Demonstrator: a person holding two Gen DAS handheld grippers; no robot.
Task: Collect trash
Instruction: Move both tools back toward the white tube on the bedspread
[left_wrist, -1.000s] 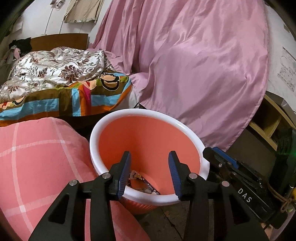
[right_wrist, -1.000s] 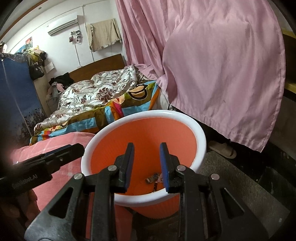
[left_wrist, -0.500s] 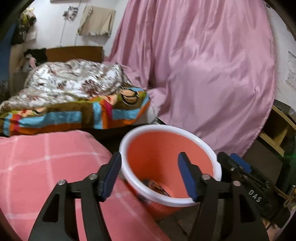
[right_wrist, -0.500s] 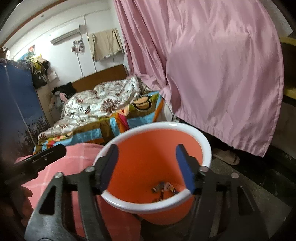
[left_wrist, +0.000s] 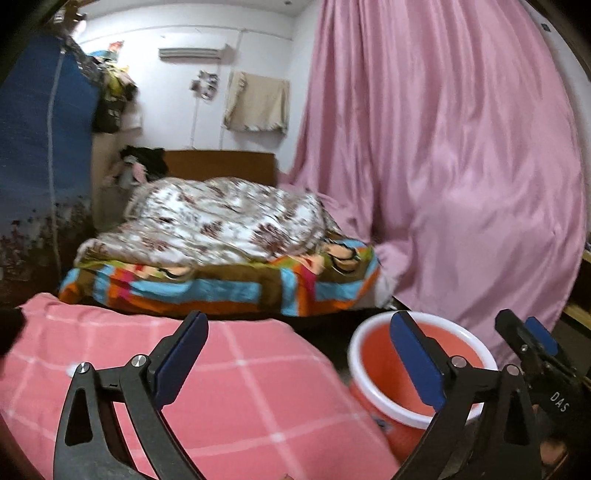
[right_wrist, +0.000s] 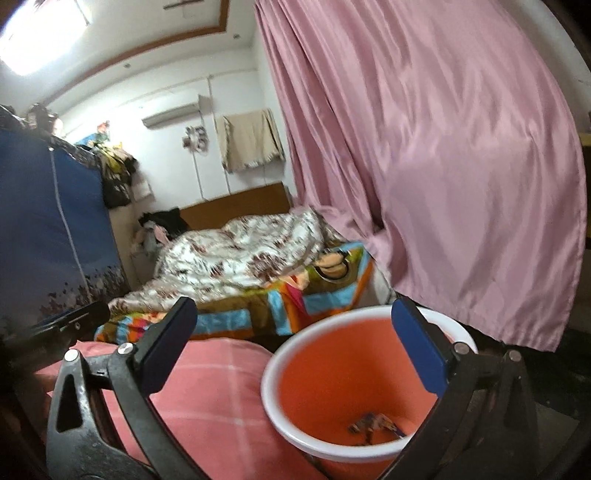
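An orange bin with a white rim (left_wrist: 373, 354) stands on the floor; in the right wrist view (right_wrist: 332, 369) it is low and centre. Small wrappers (right_wrist: 373, 424) lie at its bottom. My left gripper (left_wrist: 299, 354) is wide open and empty, raised above the pink checked bedding with its right finger over the bin. My right gripper (right_wrist: 291, 347) is wide open and empty above the bin's left rim. The right gripper's tip (left_wrist: 528, 339) shows at the far right of the left wrist view.
Pink checked bedding (left_wrist: 221, 387) lies left of the bin. A bed with a floral quilt (left_wrist: 221, 221) and striped blanket is behind. A pink curtain (left_wrist: 461, 166) hangs at the right. A blue wardrobe (right_wrist: 37, 240) stands at the left.
Both grippers have opened wide and lifted up and back from inside the bin. Both views have tilted up and swung left, so the bin now sits lower and to the right.
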